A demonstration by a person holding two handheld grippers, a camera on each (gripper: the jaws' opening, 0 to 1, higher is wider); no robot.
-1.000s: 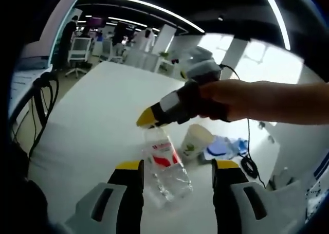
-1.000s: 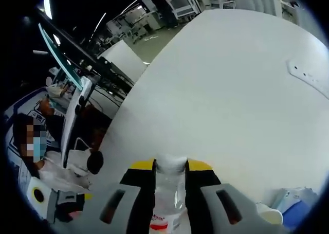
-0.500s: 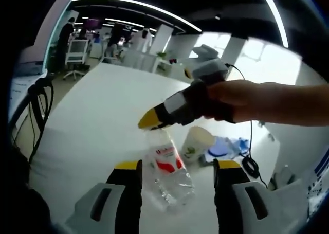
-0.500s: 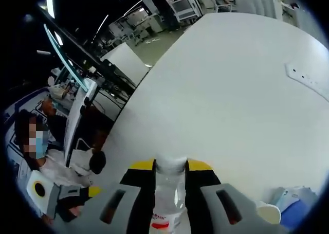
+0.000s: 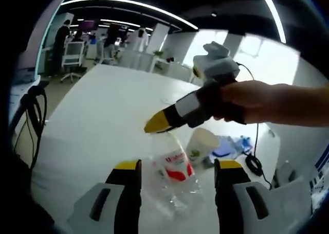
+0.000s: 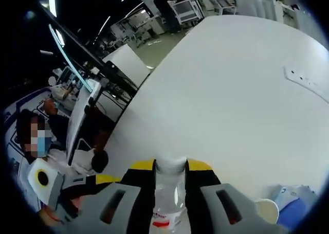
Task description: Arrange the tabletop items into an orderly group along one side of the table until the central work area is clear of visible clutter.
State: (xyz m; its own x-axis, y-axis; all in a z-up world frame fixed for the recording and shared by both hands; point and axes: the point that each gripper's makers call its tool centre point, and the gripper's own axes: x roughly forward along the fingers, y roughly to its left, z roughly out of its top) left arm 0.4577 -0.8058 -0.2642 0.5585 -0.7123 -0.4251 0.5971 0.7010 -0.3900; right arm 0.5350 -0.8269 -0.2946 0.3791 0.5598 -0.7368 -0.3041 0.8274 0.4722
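Observation:
A clear plastic bottle with a red and white label hangs tilted over the white table. My right gripper, held by a hand, comes in from the right and is shut on the bottle's neck. In the right gripper view the yellow-tipped jaws of the right gripper clamp the capped neck of the bottle. My left gripper is open, its jaws wide on either side of the bottle's lower body without touching it. The left gripper also appears at lower left.
A paper cup stands just behind the bottle, with a blue and white packet and a black cable to its right. A white strip lies further out on the table. A seated person and a monitor are beyond the table edge.
The right gripper and the bottle have drifted slightly right and up in the left gripper view. The left gripper has come into the right gripper view at lower left.

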